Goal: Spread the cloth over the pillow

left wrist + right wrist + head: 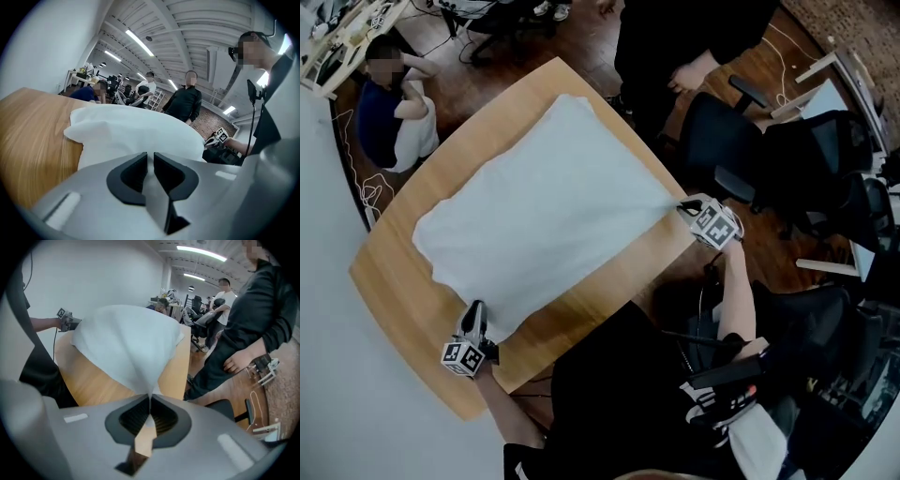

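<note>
Now, cloth [544, 206] corners in left gripper [475, 311] and right gripper [684, 206].

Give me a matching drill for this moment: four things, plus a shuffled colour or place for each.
Things:
1. cloth
2. table
3. left gripper
4. right gripper

Colour or place (head view):
A. light wood
B. at the cloth's corner by the table's right edge
C. white
D. at the cloth's lower-left corner

Pairs: 1-C, 2-A, 3-D, 4-B
</note>
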A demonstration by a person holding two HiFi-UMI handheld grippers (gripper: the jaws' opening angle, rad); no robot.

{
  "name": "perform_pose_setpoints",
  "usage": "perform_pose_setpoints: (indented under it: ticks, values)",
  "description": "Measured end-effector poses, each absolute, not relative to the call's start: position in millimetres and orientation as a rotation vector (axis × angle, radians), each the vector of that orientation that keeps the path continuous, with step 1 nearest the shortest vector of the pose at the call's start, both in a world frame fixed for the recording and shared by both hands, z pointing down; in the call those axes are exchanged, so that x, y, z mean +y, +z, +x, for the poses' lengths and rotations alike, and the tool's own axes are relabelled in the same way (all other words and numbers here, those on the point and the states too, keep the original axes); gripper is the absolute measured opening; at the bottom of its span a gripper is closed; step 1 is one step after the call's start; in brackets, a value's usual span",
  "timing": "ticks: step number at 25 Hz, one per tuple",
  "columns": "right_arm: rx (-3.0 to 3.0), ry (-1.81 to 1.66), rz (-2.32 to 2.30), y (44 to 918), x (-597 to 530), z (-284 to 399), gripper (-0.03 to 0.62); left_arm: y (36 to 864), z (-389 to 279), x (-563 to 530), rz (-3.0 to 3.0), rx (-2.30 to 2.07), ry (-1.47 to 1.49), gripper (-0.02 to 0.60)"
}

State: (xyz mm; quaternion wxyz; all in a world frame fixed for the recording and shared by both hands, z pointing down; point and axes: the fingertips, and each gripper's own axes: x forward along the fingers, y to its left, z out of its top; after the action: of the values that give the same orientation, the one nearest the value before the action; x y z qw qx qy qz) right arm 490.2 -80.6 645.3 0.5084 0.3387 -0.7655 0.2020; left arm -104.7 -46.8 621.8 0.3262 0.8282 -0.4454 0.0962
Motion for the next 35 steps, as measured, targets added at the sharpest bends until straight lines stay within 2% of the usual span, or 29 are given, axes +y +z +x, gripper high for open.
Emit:
perform_pose_setpoints:
  ticks: [6,8,9,11,13,16,18,20,24,27,32,35]
  values:
    - [-1.836,0.541,0.731,736,-68,481,0.023,628,-104,-40,2.149,-1.182,0.262,0.049]
    - [-1.811,0.524,0.724,733,-72,494,0.14,627,-101,-44,2.142,-1.203,0.239,0.049]
    - [-1.787,0.528,0.723,729,-74,505,0.179,625,-100,-46,2.137,-1.217,0.229,0.049]
    - [-1.696,0.516,0.727,721,-67,539,0.201,622,-101,-39,2.12,-1.241,0.24,0.049]
    - [-1.695,0.475,0.816,694,-77,557,0.199,614,-107,-26,2.096,-1.29,0.249,0.049]
    - [-2.03,0.494,1.097,618,-163,518,0.171,605,-133,-56,2.059,-1.399,0.121,0.049]
    - [-2.138,0.428,1.198,603,-229,498,0.164,614,-151,-85,2.023,-1.455,0.068,0.049]
    - [-2.051,0.347,1.226,628,-286,499,0.152,628,-158,-97,1.958,-1.493,0.083,0.049]
    - [-1.938,0.462,0.991,721,-294,477,0.114,660,-146,-67,1.807,-1.466,0.115,0.049]
    - [-2.057,0.426,0.82,713,-306,410,0.006,648,-145,-84,1.817,-1.462,0.041,0.041]
    - [-2.124,0.393,0.679,707,-266,338,0.006,647,-165,-52,1.776,-1.47,0.018,0.003]
    - [-2.034,0.396,0.815,711,-273,366,0.006,648,-199,-32,1.742,-1.515,-0.015,0.003]
